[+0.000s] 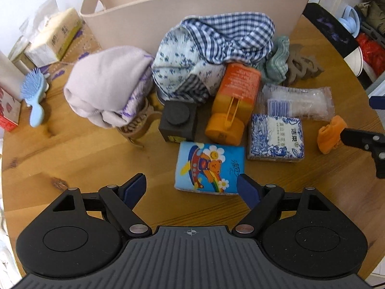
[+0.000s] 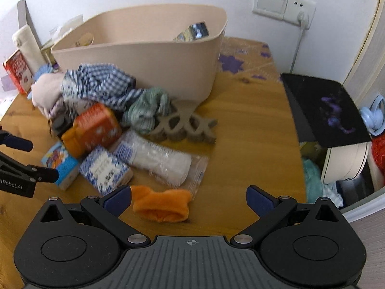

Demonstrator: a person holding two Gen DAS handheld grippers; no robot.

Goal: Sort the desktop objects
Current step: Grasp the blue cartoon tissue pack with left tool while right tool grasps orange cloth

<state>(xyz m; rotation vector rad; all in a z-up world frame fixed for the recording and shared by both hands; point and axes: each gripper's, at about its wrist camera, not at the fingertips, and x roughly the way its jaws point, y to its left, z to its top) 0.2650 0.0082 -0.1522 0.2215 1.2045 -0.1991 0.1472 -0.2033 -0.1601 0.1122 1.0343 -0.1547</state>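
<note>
A beige bin stands at the back of the round wooden table; it also shows in the right wrist view. In front lie a cartoon-bear tissue pack, a blue-white tissue pack, an orange bottle, a black box, a clear plastic pack, checked cloths, a lilac cloth and an orange cloth. My left gripper is open just before the bear pack. My right gripper is open, the orange cloth between its fingers.
A blue hairbrush, tissue box and red box sit at the left. Brown wooden letters lie by the bin. A black mat overhangs the table's right edge, with clutter beyond.
</note>
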